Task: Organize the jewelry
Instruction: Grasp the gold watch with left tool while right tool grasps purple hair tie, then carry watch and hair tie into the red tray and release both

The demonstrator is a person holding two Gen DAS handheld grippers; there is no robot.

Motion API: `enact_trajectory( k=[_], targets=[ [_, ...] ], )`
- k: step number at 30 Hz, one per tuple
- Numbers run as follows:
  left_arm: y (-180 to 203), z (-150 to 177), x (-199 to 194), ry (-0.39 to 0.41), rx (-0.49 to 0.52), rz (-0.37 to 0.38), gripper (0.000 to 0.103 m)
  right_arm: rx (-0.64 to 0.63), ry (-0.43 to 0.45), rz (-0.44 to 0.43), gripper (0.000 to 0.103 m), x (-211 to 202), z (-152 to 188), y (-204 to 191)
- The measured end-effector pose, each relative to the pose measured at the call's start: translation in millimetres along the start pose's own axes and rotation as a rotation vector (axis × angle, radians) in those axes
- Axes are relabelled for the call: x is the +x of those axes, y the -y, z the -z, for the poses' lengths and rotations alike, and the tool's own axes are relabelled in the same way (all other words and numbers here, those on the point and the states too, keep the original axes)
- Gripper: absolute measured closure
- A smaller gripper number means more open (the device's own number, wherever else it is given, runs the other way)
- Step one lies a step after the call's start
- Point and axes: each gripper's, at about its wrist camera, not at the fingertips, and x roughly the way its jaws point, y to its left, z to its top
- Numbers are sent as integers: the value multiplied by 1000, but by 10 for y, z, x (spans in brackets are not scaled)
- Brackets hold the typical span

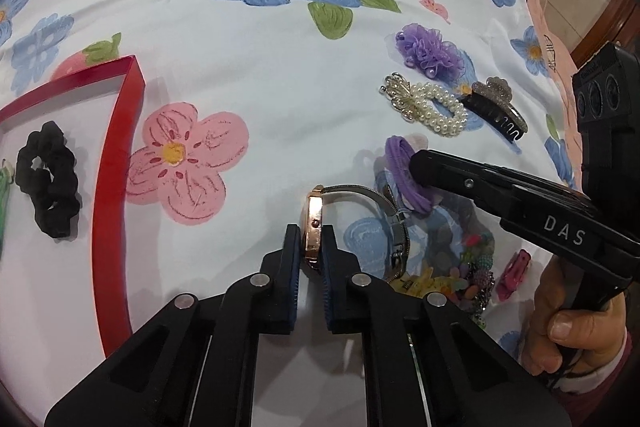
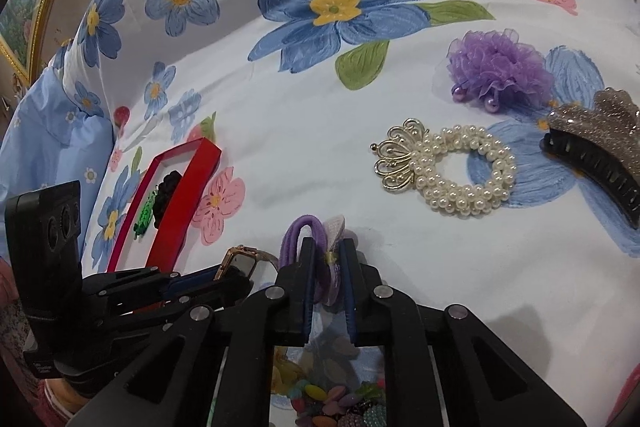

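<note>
My left gripper (image 1: 311, 247) is shut on the rose-gold case of a wristwatch (image 1: 314, 227), whose metal mesh band (image 1: 394, 227) trails right. The watch face also shows in the right wrist view (image 2: 240, 263). My right gripper (image 2: 327, 267) is shut on a purple hair tie (image 2: 298, 239) with a pale flower trim; in the left wrist view that hair tie (image 1: 400, 159) sits at the right gripper's tips (image 1: 420, 167). A red tray (image 1: 120, 131) at the left holds a black scrunchie (image 1: 50, 179) and a green item (image 2: 145, 213).
On the floral cloth (image 1: 260, 67) lie a pearl bracelet with a gold crown (image 2: 452, 171), a purple organza flower (image 2: 496, 67), a dark glittery claw clip (image 2: 596, 147), a pink clip (image 1: 514, 275) and a clear bag of colourful beads (image 1: 468, 267).
</note>
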Motion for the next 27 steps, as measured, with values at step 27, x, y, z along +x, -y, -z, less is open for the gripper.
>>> enact_trajectory(
  k=[27],
  targets=[
    [-816, 475, -1224, 197, -176, -56, 96, -121, 24, -98, 91, -216, 83, -898]
  ],
)
